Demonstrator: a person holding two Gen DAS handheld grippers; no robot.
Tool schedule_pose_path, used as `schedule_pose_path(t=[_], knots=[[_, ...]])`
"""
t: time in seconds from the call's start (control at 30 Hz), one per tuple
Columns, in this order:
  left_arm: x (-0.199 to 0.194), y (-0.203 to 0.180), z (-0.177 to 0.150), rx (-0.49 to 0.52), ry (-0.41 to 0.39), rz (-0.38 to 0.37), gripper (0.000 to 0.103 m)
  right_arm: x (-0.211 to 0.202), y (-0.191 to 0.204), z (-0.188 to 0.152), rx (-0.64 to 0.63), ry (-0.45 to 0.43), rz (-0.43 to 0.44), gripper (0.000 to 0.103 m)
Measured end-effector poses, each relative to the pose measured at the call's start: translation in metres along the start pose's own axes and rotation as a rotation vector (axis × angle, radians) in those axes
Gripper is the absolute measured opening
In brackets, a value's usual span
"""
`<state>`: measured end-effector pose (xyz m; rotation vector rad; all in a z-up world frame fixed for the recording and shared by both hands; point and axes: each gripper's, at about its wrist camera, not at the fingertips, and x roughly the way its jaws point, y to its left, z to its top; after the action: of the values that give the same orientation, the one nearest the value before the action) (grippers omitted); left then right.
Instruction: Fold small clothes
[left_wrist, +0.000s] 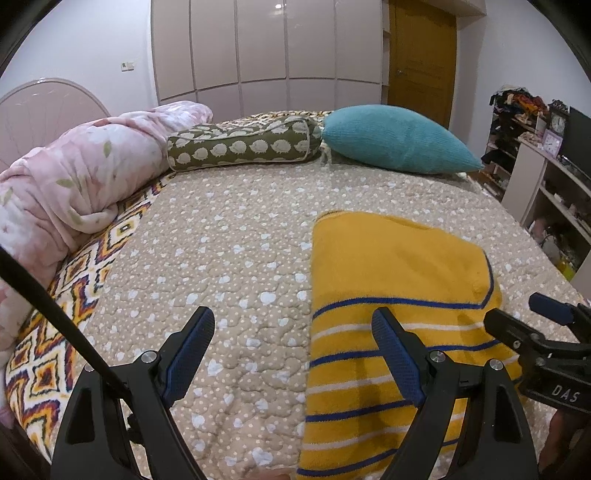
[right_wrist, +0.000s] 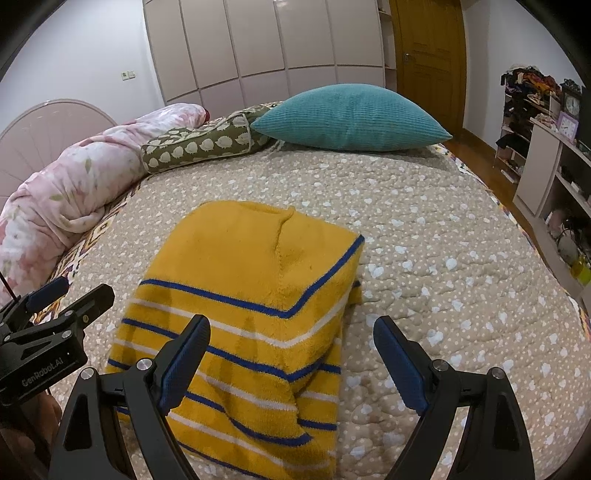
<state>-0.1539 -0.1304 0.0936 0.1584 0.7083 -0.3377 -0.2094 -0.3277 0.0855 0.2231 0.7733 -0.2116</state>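
Note:
A small yellow fleece garment (left_wrist: 391, 295) with blue and white stripes lies folded on the beige quilt (left_wrist: 229, 266); the right wrist view shows the garment (right_wrist: 255, 288) near the bed's front. My left gripper (left_wrist: 293, 334) is open above the garment's left edge, nothing between its blue pads. My right gripper (right_wrist: 291, 343) is open too, hovering over the garment's right part, holding nothing. In each wrist view the other gripper shows at the side: the right gripper (left_wrist: 524, 314) and the left gripper (right_wrist: 70, 291).
At the back lie a rolled pink floral blanket (left_wrist: 74, 173), an olive patterned bolster (left_wrist: 243, 146) and a teal pillow (left_wrist: 399, 138). A zigzag-patterned blanket (left_wrist: 74, 295) edges the bed's left side. Cluttered shelves (right_wrist: 554, 177) stand to the right, with a wardrobe and a wooden door behind.

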Motion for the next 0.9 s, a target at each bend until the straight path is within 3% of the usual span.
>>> schedule_pose_path(t=[0.9], knots=[[0.016,0.001,0.003,0.016,0.021,0.022,0.086,0.015,-0.004,0.005,-0.001,0.018,-0.004,0.093]])
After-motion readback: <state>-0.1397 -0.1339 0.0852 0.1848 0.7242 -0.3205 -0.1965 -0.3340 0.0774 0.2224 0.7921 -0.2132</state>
